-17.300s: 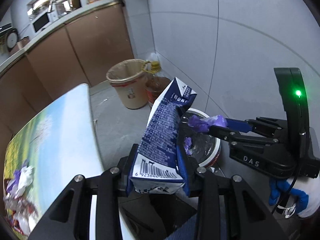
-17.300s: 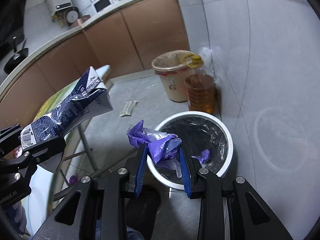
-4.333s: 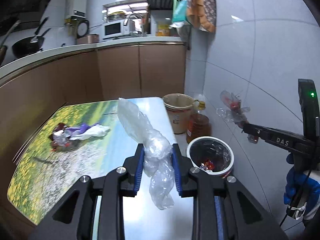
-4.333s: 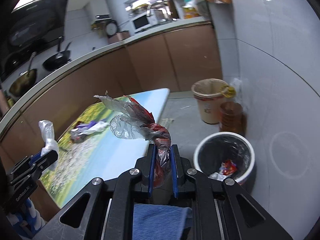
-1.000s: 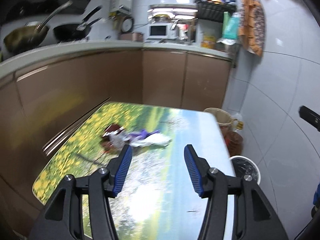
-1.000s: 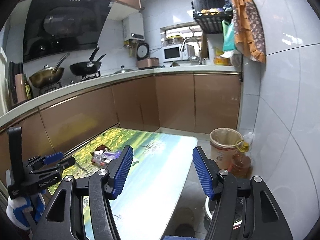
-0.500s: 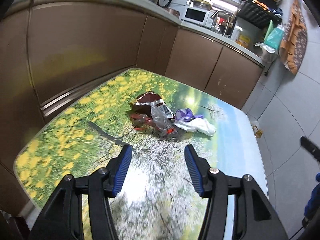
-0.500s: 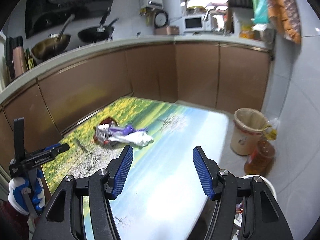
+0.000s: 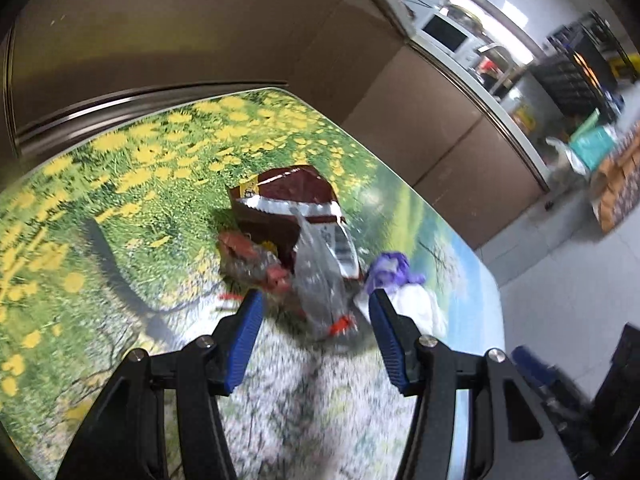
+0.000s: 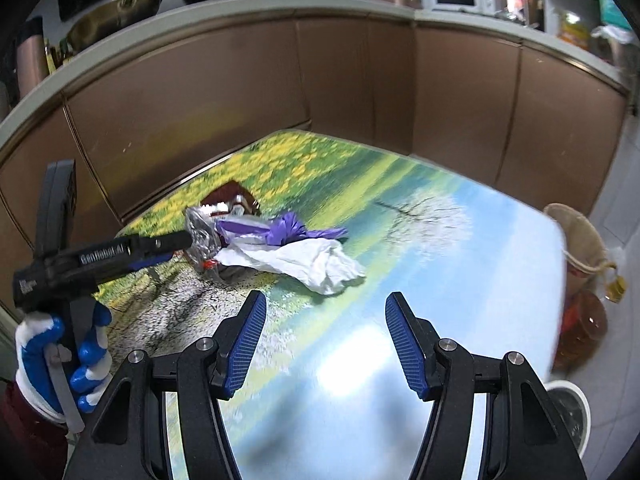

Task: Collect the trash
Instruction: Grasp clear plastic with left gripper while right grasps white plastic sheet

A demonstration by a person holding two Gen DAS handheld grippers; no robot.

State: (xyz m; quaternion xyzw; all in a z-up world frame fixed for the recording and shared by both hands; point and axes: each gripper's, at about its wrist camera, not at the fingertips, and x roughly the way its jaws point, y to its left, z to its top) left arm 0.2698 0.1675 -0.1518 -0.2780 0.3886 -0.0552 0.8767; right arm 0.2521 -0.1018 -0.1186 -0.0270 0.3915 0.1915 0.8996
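A pile of trash lies on the flower-print table (image 9: 132,184): a dark red snack bag (image 9: 286,194), a clear plastic wrapper (image 9: 320,280), a purple wrapper (image 9: 392,270) and a white tissue (image 9: 420,304). My left gripper (image 9: 316,320) is open, with the clear wrapper between its fingertips. In the right wrist view the left gripper (image 10: 192,240) reaches the pile's near end. My right gripper (image 10: 322,324) is open and empty, a little short of the white tissue (image 10: 312,262) and the purple wrapper (image 10: 280,228).
A white trash bin (image 10: 572,412) stands on the floor beyond the table's right end, next to an oil bottle (image 10: 584,324) and a tan bucket (image 10: 572,236). Brown cabinets (image 10: 360,88) run behind the table.
Both grippers have come down and closer to the trash pile over the last second. The left gripper now straddles the clear wrapper. Both stay open.
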